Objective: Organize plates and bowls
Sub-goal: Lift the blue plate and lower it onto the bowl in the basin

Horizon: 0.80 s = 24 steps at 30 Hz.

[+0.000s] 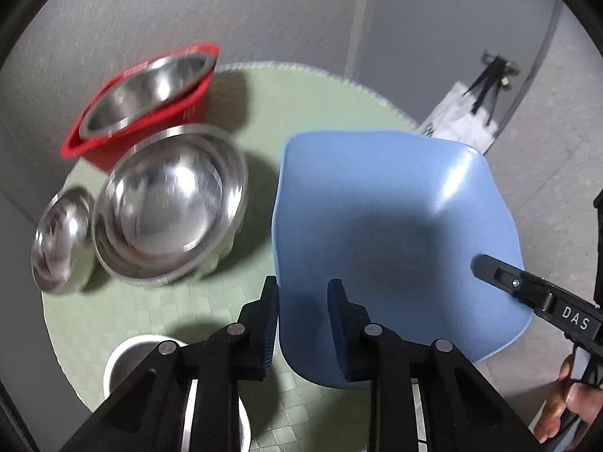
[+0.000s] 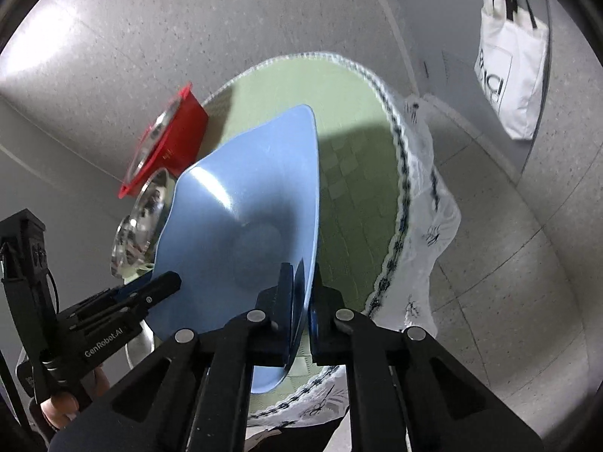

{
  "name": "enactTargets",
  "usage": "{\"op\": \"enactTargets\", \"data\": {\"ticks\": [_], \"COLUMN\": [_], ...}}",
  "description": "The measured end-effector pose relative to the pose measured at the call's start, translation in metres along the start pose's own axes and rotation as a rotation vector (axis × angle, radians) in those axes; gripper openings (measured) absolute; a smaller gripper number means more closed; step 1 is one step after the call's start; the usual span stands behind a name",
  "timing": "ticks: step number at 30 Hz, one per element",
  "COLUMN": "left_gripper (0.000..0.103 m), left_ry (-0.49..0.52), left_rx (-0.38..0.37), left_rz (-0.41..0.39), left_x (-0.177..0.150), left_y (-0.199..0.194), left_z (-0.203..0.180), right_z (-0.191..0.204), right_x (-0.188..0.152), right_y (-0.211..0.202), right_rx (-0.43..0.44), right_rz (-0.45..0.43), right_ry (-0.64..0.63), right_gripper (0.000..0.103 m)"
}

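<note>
The blue plate [image 1: 392, 233] hangs tilted above the green mat [image 1: 301, 94], its near edge pinched between the closed fingers of the right gripper [image 2: 301, 301]. The left gripper [image 1: 301, 301] stands open astride the plate's left rim, one finger outside, one inside. Left of the plate on the mat sit nested steel bowls [image 1: 169, 207], a small steel bowl [image 1: 60, 241] and a red bowl [image 1: 150, 109] holding another steel one.

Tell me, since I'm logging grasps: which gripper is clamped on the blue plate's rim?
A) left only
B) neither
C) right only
C: the right gripper pinches the blue plate's rim, while the left gripper stands open around its near edge.
</note>
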<state>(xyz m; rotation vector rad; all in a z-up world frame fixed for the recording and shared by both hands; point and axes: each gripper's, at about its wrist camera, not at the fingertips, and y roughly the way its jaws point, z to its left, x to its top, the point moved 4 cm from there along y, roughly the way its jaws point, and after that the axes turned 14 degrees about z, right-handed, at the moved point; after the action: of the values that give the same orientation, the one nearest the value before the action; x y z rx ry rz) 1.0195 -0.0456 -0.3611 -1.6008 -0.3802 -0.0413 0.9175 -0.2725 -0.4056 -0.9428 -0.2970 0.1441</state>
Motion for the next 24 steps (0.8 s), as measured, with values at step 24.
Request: {"op": "enactTargets", "data": {"ticks": [24], "left_gripper": [0.022], "left_ry": [-0.155], "left_rx": [-0.027], "left_rz": [-0.131], "left_x": [0.146], "left_y": [-0.049], "left_z": [0.274], "right_z": [0.241], "right_x": [0.183], "right_y": [0.071], "right_rx": [-0.033], "right_rz": [-0.066], "right_ry": [-0.223], "right_gripper": [0.007]}}
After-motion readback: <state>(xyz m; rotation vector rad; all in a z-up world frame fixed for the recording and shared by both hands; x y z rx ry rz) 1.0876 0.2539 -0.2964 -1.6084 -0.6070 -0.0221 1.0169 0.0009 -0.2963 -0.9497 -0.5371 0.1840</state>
